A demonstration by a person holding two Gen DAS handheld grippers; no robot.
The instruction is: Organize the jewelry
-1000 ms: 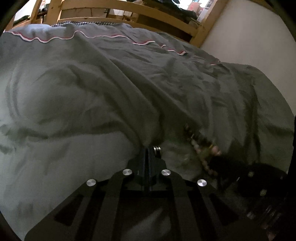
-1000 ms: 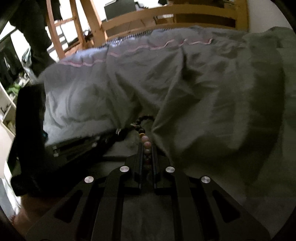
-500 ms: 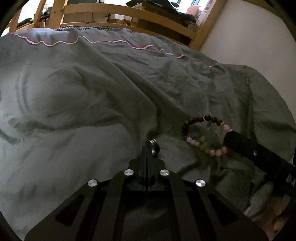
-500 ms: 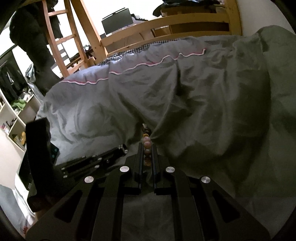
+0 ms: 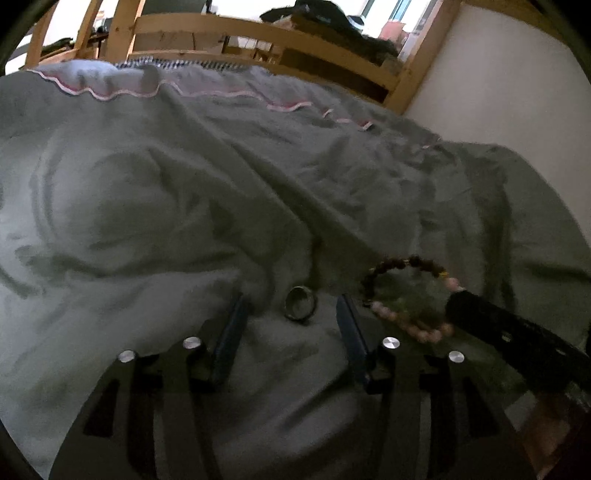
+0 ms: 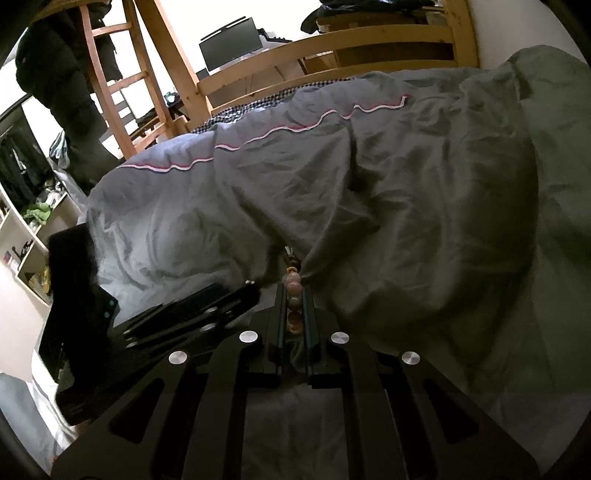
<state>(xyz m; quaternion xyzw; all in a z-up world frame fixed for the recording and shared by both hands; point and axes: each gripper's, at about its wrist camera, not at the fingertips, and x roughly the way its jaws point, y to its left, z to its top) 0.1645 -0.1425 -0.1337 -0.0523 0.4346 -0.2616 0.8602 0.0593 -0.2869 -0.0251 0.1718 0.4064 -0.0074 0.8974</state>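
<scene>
A small metal ring (image 5: pixel 300 302) lies on the grey duvet (image 5: pixel 184 206), between the tips of my left gripper (image 5: pixel 290 301), which is open and not touching it. A bead bracelet (image 5: pixel 406 295) of brown and pink beads sits just right of the ring, held at its right side by my right gripper (image 5: pixel 458 301). In the right wrist view my right gripper (image 6: pixel 294 291) is shut on the bracelet's pink beads (image 6: pixel 294 291). The left gripper's body (image 6: pixel 155 321) shows at the lower left there.
The rumpled duvet (image 6: pixel 406 184) covers the whole bed, with folds behind the jewelry. A wooden bed frame (image 5: pixel 258 33) runs along the far side, a white wall (image 5: pixel 498 74) at the right. A ladder (image 6: pixel 110 74) and shelves (image 6: pixel 22 229) stand at the left.
My left gripper was shut on the ring and has opened; the ring now lies on the duvet. The right gripper has brought the bracelet beside it and still holds it.
</scene>
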